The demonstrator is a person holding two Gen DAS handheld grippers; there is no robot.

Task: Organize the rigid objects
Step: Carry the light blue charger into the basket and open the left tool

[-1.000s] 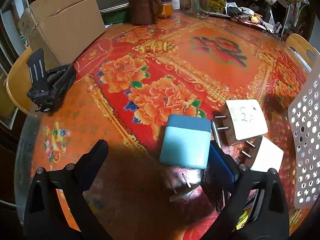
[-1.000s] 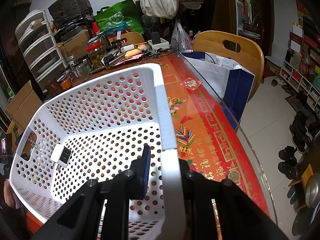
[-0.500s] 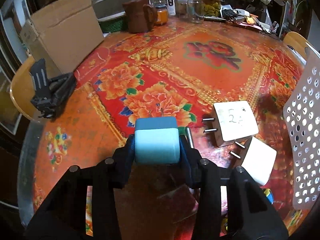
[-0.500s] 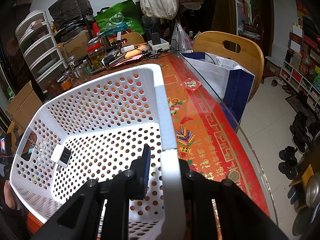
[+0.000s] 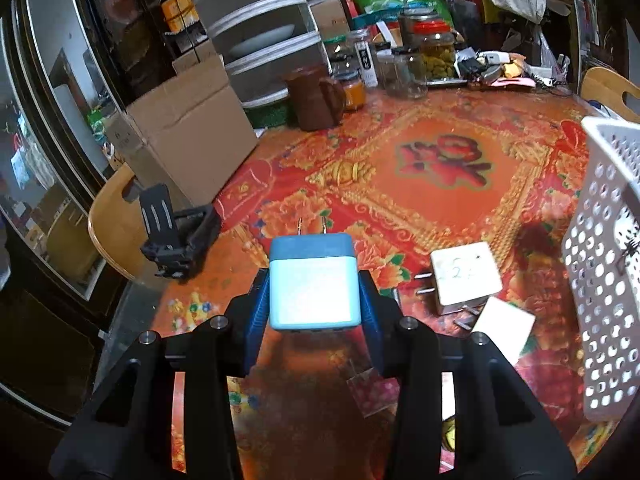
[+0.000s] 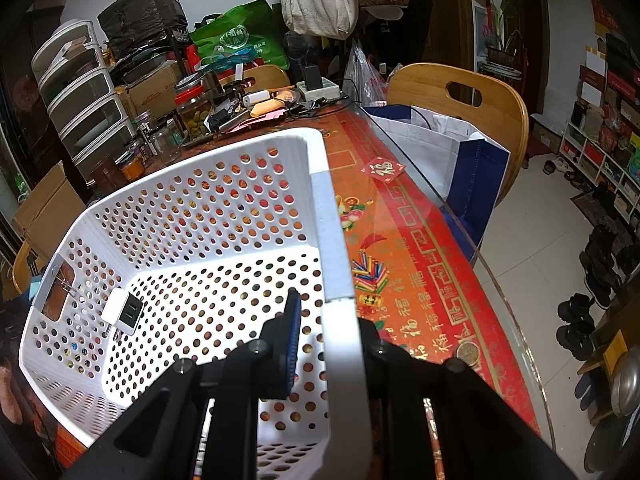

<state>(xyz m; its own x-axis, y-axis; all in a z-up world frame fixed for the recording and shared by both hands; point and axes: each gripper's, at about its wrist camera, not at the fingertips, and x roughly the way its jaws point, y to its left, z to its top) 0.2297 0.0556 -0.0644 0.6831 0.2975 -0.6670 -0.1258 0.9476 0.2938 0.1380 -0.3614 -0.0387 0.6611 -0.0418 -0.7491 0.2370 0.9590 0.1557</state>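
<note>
Left wrist view: left claw (image 5: pixel 314 300) is clenched on a light-blue cube-shaped plug adapter w/ darker blue top band (image 5: pixel 313 282), centre of frame, blue pads pressing both its sides. Adapter sits clear of the worktop, its two metal prongs pointing away from the camera. Below and beyond it lies the red floral-patterned glass-topped worktop (image 5: pixel 440 184). Right of centre, two white square plug adapters lie on the worktop: the one w/ handwriting on its face (image 5: pixel 466 276) has prongs pointing left; the plain white one (image 5: pixel 504 330) is just below-right of it, looks to be touching but can't tell for sure. At right edge, the white perforated plastic basket (image 5: pixel 604 264) rises as a wall of holes. Mid-left: a black folding phone stand (image 5: pixel 176 240) near the worktop edge. Upper left: a brown cardboard box (image 5: pixel 188 132). Upper centre: a dark brown ceramic jug (image 5: pixel 316 98) and, right of it, a row of glass jars (image 5: pixel 416 64).

Right wrist view: right claw (image 6: pixel 326 336) is clamped tight on the white basket's right-hand rim (image 6: pixel 332 240), lower centre; one finger inside the basket, the other outside. Inside the basket, lower left, lies a small white USB charger w/ dark port face (image 6: pixel 122 311), near the handle cut-out. Worktop's red edge runs right of the basket; a wooden chair w/ a white-and-blue bag (image 6: pixel 452 148) stands upper right.
</note>
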